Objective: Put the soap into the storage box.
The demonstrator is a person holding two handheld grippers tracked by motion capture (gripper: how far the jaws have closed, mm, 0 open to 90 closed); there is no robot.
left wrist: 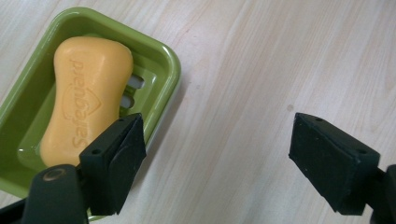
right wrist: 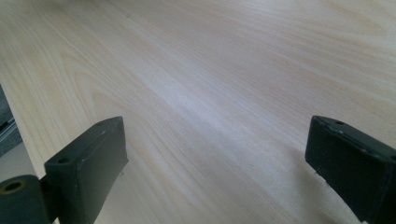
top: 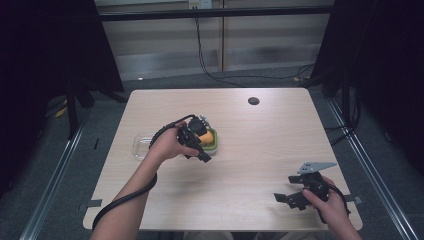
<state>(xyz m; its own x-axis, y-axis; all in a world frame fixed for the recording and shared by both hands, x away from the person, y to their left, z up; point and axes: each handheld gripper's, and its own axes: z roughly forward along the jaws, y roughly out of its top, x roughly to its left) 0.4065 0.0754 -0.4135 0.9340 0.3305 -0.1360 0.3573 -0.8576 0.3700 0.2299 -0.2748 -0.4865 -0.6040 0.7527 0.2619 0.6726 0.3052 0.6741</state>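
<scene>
Right gripper (top: 286,198) is sitting wide open down at 5 o'clock, while the left gripper (left wrist: 212,154), jaws apart, is hovering beside the soap (left wrist: 86,100) lying in the green dish (left wrist: 166,60) mid-table, so I'd be centering over the bar before squeezing.

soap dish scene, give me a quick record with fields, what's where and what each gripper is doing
surface: light wooden table
soap dish: green, near the table's middle
soap: yellow bar lying in the dish, "Safeguard" embossed on it
clear lid or tray: on the table beside the dish, on the person's left
left gripper: open, over the dish's edge, holding nothing
right gripper: open, over bare wood near the table's front right corner
dark round spot: toward the far edge; what it is cannot be told
</scene>
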